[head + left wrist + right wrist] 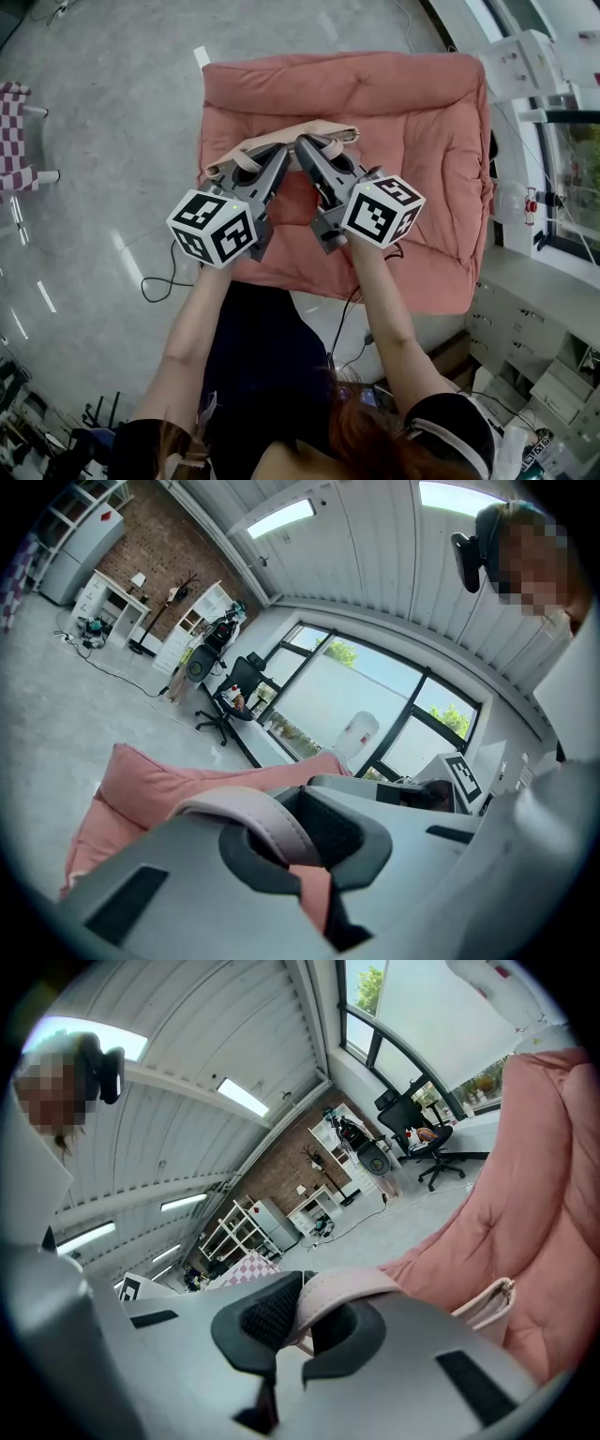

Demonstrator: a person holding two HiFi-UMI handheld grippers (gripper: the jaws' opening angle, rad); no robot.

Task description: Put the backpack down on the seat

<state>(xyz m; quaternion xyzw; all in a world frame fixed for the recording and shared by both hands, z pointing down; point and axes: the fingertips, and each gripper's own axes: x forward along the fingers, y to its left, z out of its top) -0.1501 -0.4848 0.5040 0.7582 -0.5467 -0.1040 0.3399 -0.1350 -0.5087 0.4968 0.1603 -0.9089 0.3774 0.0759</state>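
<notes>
A pale pink backpack (pixel 281 137) hangs by its straps just over the pink cushioned seat (pixel 422 122). My left gripper (pixel 277 156) is shut on one pale strap (pixel 261 819), which loops out through its jaws. My right gripper (pixel 306 146) is shut on the other strap (pixel 349 1288). The two grippers stand side by side with their tips close together above the seat's near half. In the right gripper view the backpack's beige zip edge (pixel 487 1303) lies against the seat (pixel 548 1185). Most of the backpack's body is hidden under the grippers.
A checked stool (pixel 15 141) stands at the far left. White cabinets and window frames (pixel 539 309) line the right side. A black cable (pixel 159 281) trails on the grey floor by the seat's near left corner. An office chair (pixel 221 701) stands farther off.
</notes>
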